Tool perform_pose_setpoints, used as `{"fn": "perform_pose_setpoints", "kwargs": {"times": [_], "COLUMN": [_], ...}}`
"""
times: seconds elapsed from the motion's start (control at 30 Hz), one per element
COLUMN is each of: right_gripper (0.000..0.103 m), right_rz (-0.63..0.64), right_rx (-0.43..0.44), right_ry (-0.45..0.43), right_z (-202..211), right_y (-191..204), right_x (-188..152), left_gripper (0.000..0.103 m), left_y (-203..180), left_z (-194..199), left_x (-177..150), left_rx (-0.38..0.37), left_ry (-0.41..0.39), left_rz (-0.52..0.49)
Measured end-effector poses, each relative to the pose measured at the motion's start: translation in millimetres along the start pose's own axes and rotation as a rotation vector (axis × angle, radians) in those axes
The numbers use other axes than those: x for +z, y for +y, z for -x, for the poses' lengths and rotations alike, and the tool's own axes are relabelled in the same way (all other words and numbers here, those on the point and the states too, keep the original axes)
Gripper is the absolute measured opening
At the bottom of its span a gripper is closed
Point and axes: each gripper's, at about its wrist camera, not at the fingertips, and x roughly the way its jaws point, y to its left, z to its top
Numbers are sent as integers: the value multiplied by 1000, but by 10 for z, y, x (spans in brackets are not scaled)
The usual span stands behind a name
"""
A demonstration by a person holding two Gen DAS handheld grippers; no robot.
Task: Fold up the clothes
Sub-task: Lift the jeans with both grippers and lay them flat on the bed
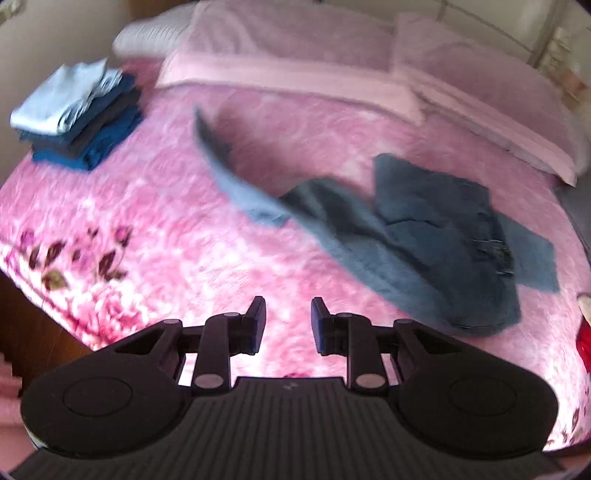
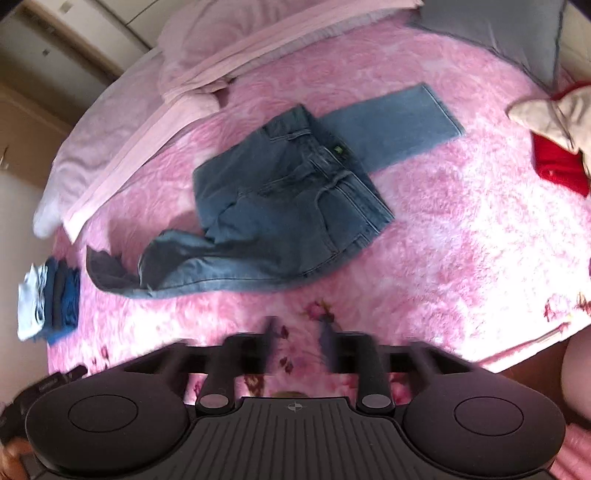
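A pair of blue jeans (image 2: 288, 199) lies loosely spread on the pink floral bedspread (image 2: 443, 236). One leg (image 2: 391, 125) stretches to the far right, the other leg (image 2: 177, 269) trails to the left with its hem curled. In the left wrist view the same jeans (image 1: 424, 236) lie to the right and one leg (image 1: 236, 184) looks lifted and blurred. My left gripper (image 1: 288, 326) is open over bare bedspread, nothing between its fingers. My right gripper (image 2: 299, 345) is open and blurred, near the bed's front edge, holding nothing.
A stack of folded blue clothes (image 1: 77, 114) sits at the bed's far left, also the stack (image 2: 50, 299) in the right wrist view. Pink pillows (image 1: 295, 48) line the head of the bed. A red garment (image 2: 557, 162) and a cream cloth (image 2: 554, 114) lie at the right edge, near a grey pillow (image 2: 509, 29).
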Motion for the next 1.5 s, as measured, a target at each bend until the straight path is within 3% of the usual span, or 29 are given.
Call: {"fn": "perform_pose_setpoints", "kwargs": {"times": [0.07,0.23,0.53,0.73,0.93,1.13,1.5], "right_gripper": [64,64,64,64,64,64,64], "right_rz": [67,184,283,332,338,348,346], "right_rx": [-9,-59,-88,-58,-58,-63,-120], "right_ry": [-46,-40,32,31,11,-2,-33], "right_z": [83,60,10,106,188,145,-239], "right_y": [92,73,32,79,115,211,729], "right_x": [-204,-655,-1405,-1682,-1680,-1562,-1109], "left_gripper": [27,33,33,35,38,38,38], "left_y": [-139,-410,-288,-285,-362,-380,-99], "left_z": [160,446,765,1050,1213,1138,580], "left_x": [-49,-378,-1041,-1210,-1179,-1006,-230], "left_rx": [-5,53,163,188,167,146,104], "left_ry": [-29,-56,-35,-85,-138,-159,-142], "left_rz": [-25,-95,-112,-121,-131,-140,-164]}}
